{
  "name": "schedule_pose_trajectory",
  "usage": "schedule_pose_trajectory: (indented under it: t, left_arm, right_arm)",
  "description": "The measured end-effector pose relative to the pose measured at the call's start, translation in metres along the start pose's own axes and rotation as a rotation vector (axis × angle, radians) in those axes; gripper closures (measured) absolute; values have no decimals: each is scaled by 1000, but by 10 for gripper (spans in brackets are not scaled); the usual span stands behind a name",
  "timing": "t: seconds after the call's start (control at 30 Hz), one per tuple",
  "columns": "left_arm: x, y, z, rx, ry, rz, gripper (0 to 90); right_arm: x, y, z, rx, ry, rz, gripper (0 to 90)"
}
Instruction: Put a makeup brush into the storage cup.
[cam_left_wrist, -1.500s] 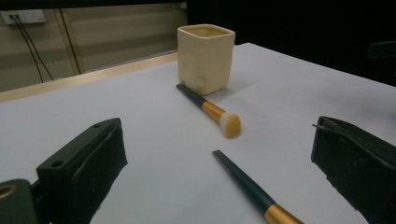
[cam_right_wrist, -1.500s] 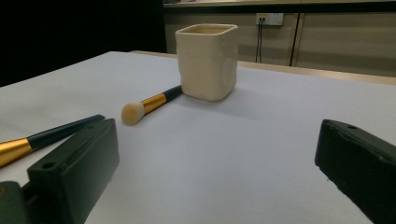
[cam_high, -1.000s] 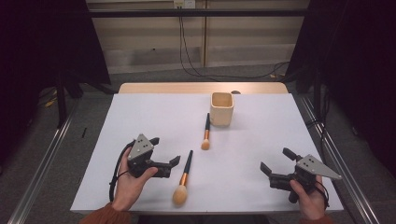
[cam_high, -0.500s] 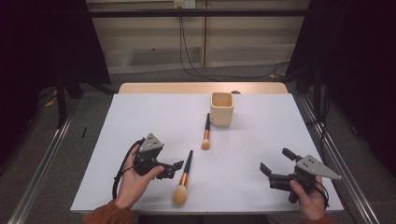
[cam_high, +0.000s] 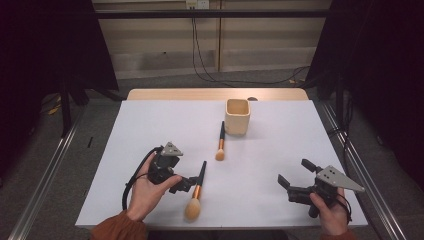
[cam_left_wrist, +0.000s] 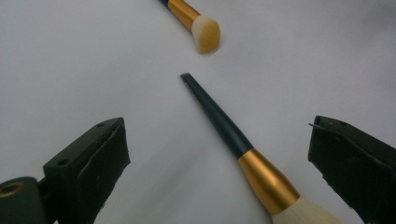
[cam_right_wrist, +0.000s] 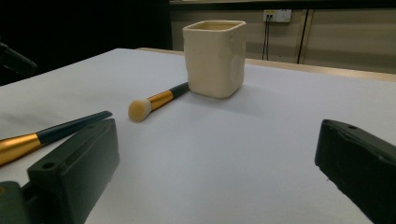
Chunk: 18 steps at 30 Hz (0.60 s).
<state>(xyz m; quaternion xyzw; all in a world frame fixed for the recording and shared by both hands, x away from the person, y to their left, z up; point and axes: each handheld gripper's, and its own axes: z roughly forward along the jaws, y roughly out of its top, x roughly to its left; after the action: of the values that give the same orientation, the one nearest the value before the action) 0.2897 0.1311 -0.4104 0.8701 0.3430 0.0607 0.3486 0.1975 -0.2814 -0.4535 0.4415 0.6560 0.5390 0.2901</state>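
**Left gripper at the large makeup brush**

The left gripper is low over the white worktop, at the near left part of it, and its fingers stand wide apart. In the left gripper view the large makeup brush lies flat between the two fingers, with its gold ferrule and pale bristles near the right finger and its dark handle pointing away. The fingers do not touch it. In the high view this brush lies just beside the left gripper, bristles toward the person.

A smaller makeup brush lies further away, near the middle of the worktop, with its handle tip close to the cream square cup. The cup stands upright at the far side.

The right gripper is held at the near right part of the worktop, well apart from both brushes. Its fingers are also wide open and hold nothing.
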Motion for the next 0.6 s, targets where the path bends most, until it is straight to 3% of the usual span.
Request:
schedule_pose_trajectory:
  t: [0.13, 0.2, 0.27, 0.6]
  left_arm:
    - [-1, 1, 4, 79, 30, -39, 58]
    - [-2, 0, 5, 96, 39, -54, 65]
    - [1, 0, 8, 135, 32, -72, 66]
    - [-2, 5, 13, 235, 46, -82, 61]
  right_arm:
    - [0, 0, 0, 0, 4, -1, 0]
    - [0, 0, 0, 2, 5, -2, 0]
    - [0, 0, 0, 5, 5, -1, 0]
    - [1, 0, 0, 7, 10, -10, 0]
